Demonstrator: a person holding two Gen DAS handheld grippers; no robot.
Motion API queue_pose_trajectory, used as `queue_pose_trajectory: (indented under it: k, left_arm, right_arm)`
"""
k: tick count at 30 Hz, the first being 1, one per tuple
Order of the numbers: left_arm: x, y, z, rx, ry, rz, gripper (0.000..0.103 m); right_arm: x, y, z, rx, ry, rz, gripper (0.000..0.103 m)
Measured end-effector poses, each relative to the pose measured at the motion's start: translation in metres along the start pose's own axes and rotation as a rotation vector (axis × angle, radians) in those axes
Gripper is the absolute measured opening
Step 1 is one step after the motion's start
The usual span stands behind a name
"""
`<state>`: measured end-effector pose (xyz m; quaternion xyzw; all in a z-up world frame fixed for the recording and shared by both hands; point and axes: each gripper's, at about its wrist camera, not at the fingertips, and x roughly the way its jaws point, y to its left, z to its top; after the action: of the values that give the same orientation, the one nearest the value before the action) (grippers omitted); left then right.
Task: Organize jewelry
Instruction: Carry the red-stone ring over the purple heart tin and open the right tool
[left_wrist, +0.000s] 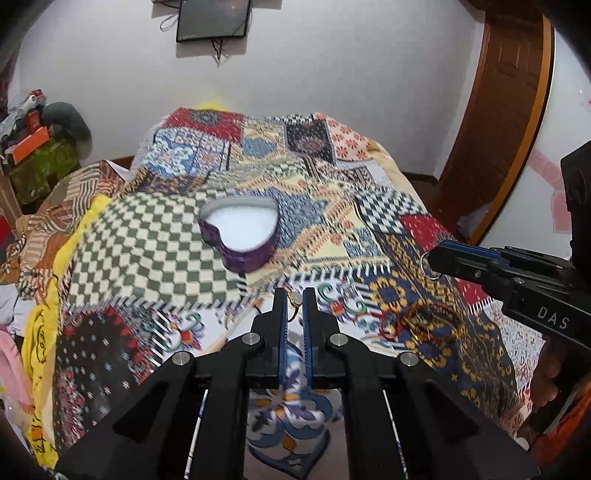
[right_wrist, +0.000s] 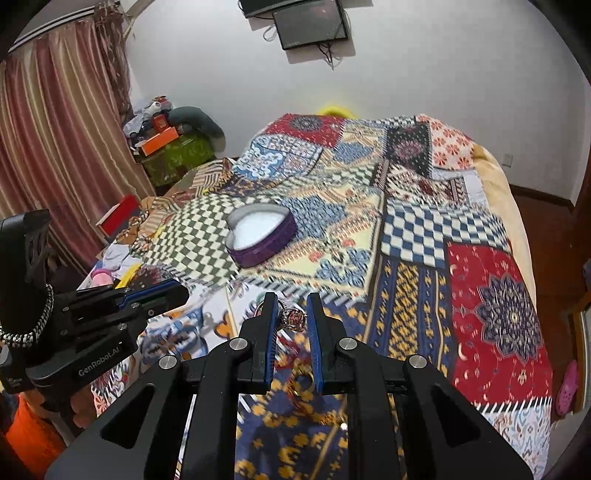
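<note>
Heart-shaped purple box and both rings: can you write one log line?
left hand-held gripper: holds gold pearl ring | right hand-held gripper: holds pink-stone silver ring | heart-shaped purple box: open, on patchwork quilt

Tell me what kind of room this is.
Most likely a bedroom in a home: a bed under a patchwork quilt, striped curtains at the side, and a wall-mounted screen. A heart-shaped jewelry box sits open on the quilt.
</note>
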<state>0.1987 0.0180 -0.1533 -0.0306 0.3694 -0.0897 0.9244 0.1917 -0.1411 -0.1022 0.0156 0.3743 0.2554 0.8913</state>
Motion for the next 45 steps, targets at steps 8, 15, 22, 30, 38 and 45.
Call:
queue_pose_trajectory:
  k: [8, 15, 22, 30, 38, 45]
  left_arm:
    - [-0.009, 0.015, 0.029, 0.017, -0.08, 0.022, 0.006]
    - [0.001, 0.029, 0.054, 0.012, -0.114, 0.022, 0.006]
    - [0.028, 0.049, 0.075, -0.005, -0.095, 0.031, 0.006]
    - [0.059, 0.073, 0.089, -0.047, -0.048, 0.021, 0.006]
    - [0.095, 0.085, 0.096, -0.045, 0.029, 0.012, 0.006]
    - [0.122, 0.086, 0.096, -0.038, 0.087, 0.002, 0.006]
  right_arm:
    - [0.011, 0.02, 0.028, -0.043, -0.04, -0.013, 0.014]
    - [0.033, 0.027, 0.051, -0.066, -0.039, -0.022, 0.014]
    - [0.057, 0.03, 0.069, -0.116, -0.025, -0.058, 0.014]
    - [0.086, 0.028, 0.085, -0.138, 0.028, -0.041, 0.014]
    - [0.12, 0.025, 0.097, -0.147, 0.124, -0.007, 0.014]
    - [0.15, 0.023, 0.094, -0.158, 0.235, 0.029, 0.014]
